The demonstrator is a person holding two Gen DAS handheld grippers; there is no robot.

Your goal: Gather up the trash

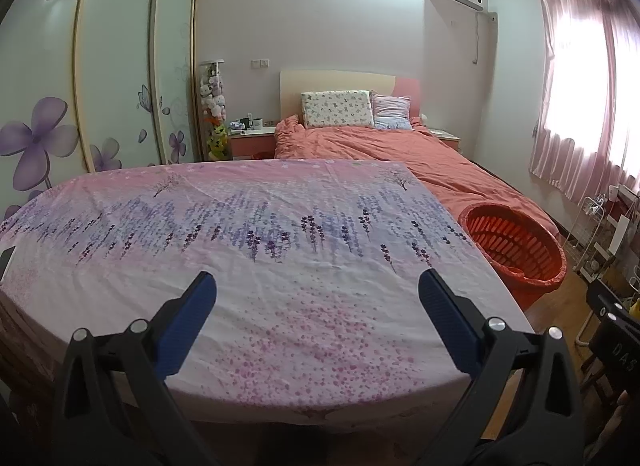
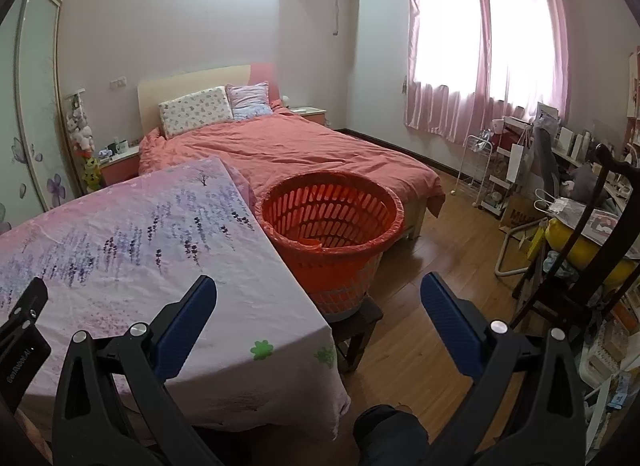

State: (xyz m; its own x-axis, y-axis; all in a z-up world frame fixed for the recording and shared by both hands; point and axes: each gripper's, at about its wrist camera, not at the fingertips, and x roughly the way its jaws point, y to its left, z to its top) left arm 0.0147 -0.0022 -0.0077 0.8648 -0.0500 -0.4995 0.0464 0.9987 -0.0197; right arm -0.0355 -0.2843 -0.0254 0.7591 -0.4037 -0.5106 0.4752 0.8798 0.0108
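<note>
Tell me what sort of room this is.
A bedroom in a home, most likely: a bed with an orange duvet and two pillows, a sliding-door wardrobe with flower prints, and pink curtains over the window.

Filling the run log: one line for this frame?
left gripper open, empty | right gripper open, empty | orange basket beside table | no trash visible

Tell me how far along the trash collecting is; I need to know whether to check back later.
Done, it seems: the tablecloth shows no trash, and the orange basket beside the table holds what looks like one orange scrap at the bottom. In hand: nothing; the left gripper and right gripper are both open. Left: nothing visible here, though earlier progress can't be judged.
</note>
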